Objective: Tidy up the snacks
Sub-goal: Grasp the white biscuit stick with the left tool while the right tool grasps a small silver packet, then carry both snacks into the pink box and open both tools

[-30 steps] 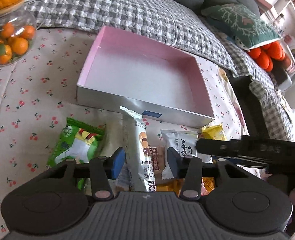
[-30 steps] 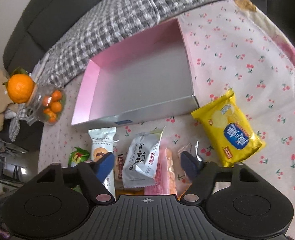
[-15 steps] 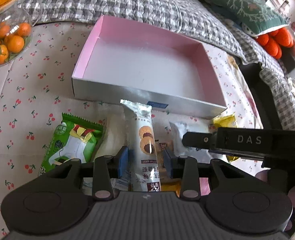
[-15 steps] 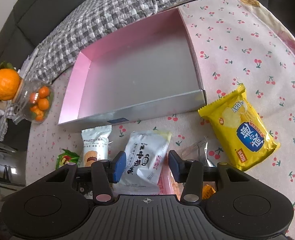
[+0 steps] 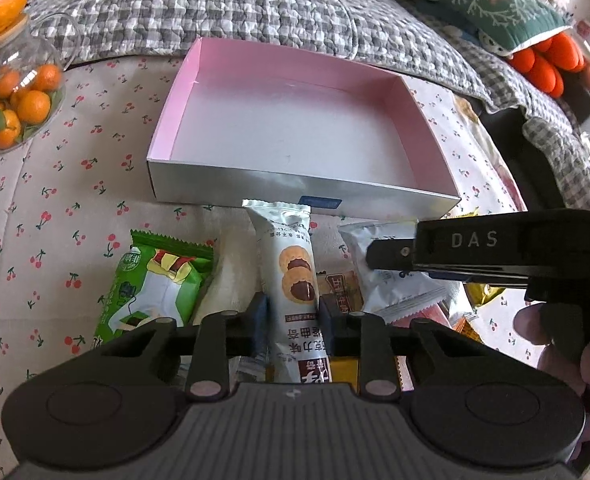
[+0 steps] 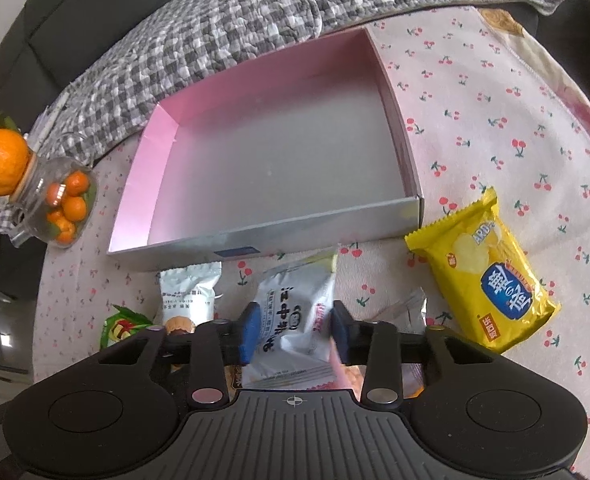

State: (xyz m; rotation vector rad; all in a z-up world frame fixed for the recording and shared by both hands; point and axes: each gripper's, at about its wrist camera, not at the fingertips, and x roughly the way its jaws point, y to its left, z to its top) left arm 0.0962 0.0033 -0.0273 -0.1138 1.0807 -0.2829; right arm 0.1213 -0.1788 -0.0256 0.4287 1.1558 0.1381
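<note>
Pink box [image 5: 295, 136] empty. My left gripper [image 5: 292, 314] clamped on biscuit pack [image 5: 295, 276]; right gripper [image 6: 294, 330], jaws just closing, pinches white pouch [image 6: 295, 312]. Yellow chips [image 6: 491, 276], green packet [image 5: 151, 284] left.

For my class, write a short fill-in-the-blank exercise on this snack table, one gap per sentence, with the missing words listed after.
1. The inner walls of the open box are coloured ____.
2. The left gripper has its jaws closed on the long white packet printed with round ____.
3. The glass jar holds small ____.
4. The yellow chip bag lies ____ the box, on the cherry-print cloth.

Missing words: pink; biscuits; oranges; outside
</note>
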